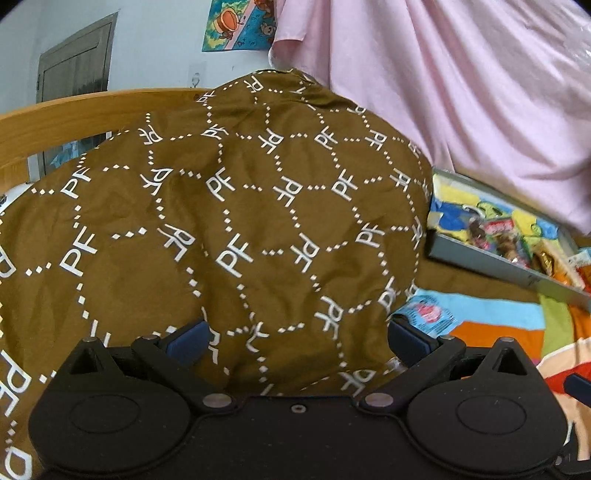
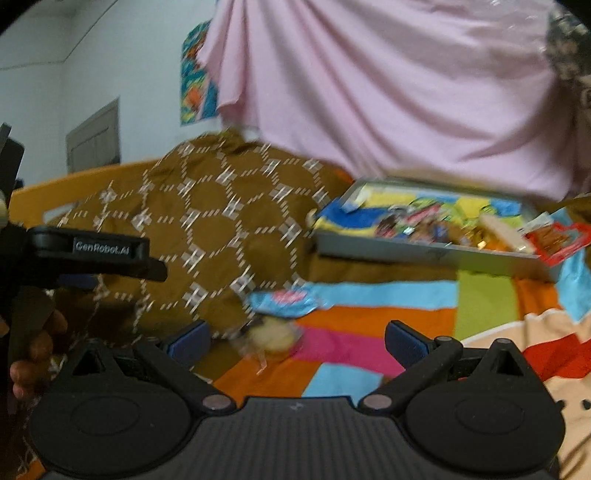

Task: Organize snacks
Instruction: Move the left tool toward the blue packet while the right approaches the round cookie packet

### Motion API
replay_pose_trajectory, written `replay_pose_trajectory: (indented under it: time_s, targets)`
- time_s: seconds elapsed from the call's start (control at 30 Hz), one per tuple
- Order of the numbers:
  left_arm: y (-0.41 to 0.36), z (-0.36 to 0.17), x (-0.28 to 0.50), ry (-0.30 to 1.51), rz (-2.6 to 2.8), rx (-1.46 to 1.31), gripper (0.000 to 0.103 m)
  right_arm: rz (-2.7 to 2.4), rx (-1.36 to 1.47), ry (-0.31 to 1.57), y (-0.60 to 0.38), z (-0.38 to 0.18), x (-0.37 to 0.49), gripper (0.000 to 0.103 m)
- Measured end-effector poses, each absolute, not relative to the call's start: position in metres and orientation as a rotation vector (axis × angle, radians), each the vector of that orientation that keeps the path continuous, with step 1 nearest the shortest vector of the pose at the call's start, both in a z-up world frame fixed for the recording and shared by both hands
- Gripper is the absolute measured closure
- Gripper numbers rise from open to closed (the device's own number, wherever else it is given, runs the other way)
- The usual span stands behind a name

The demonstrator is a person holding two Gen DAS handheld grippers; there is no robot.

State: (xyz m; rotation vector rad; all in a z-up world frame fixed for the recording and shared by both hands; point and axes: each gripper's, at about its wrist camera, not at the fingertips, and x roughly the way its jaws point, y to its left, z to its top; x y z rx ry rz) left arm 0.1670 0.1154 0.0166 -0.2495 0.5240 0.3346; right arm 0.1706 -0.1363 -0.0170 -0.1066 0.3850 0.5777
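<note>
Both my left tongs (image 1: 295, 338) and right tongs (image 2: 295, 338) gape apart over one striped bed cover (image 2: 369, 325); one gray tray (image 2: 424, 254) sits far right, one brown pillow (image 1: 221, 221) left.

- One grey tray (image 2: 424, 254), with a heap of small snack packets inside; the blur and overlap defeat a count.
- One red-edged packet (image 2: 557, 240) hanging over the tray's right end.
- One light-blue snack packet (image 2: 284, 301) on the striped blanket (image 2: 373, 325).
- One clear-wrapped round biscuit (image 2: 273, 336) just in front of the blue packet.
- One brown pillow (image 1: 229, 229) printed with "PF".
- One pink hanging cloth (image 2: 369, 85).
- One cartoon poster (image 1: 240, 24) on the wall.
- Two grippers: left gripper (image 1: 295, 339) and right gripper (image 2: 295, 341), each with two blue-tipped fingers.
</note>
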Motion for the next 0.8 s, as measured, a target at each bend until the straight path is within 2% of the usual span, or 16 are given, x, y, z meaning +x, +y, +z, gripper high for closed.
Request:
replay_pose_trajectory:
  time_s: [0.27,0.8]
  targets:
    - [0.118,0.009,0.17,0.515,0.295,-0.155,0.001,0.594,-0.167,0.454,-0.119,-0.037,0.179,0.0]
    - [0.128,0.004,0.187,0.549,0.257,-0.194,0.001,0.622,-0.238,0.507,-0.097,-0.052,0.21,0.0]
